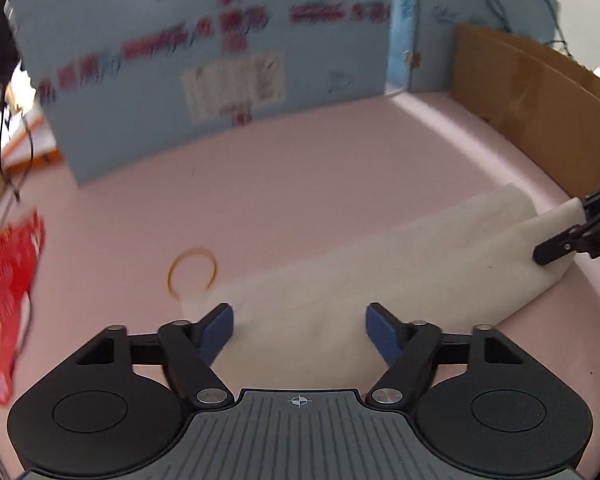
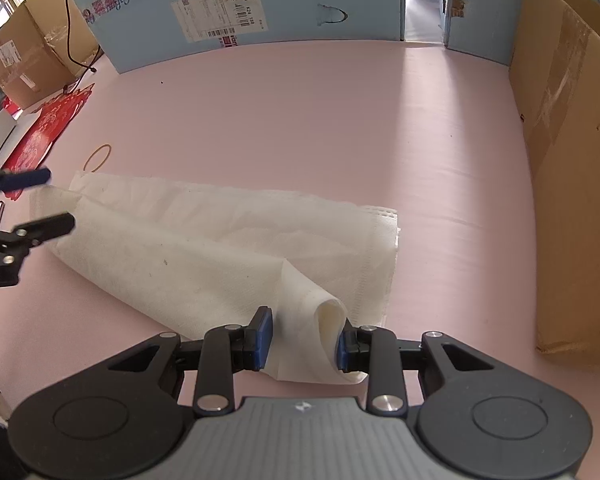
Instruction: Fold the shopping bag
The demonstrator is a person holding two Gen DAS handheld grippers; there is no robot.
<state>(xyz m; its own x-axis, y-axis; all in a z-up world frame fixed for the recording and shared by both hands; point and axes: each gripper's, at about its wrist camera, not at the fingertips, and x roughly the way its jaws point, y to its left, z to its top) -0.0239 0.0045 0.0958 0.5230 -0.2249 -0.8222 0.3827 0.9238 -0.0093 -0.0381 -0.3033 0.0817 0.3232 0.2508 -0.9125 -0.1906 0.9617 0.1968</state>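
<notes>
The white non-woven shopping bag (image 2: 204, 240) lies flattened and partly folded on the pink tabletop (image 2: 300, 120). My right gripper (image 2: 302, 338) is shut on the bag's near right end, where a bunched fold sits pinched between the blue pads. In the left wrist view the bag (image 1: 380, 272) runs from under my left gripper (image 1: 300, 320) up to the right gripper (image 1: 560, 230) at the frame's right edge. The left gripper's jaws stand wide apart over the bag's left end and do not press on it. From the right wrist view the left gripper (image 2: 60, 198) shows at the far left.
A tan rubber band (image 2: 110, 151) lies on the pink top just beyond the bag's left end (image 1: 192, 250). A red printed paper item (image 2: 48, 128) sits at the left edge. Blue cardboard walls (image 2: 300, 12) close the back, brown cardboard (image 2: 572, 160) the right.
</notes>
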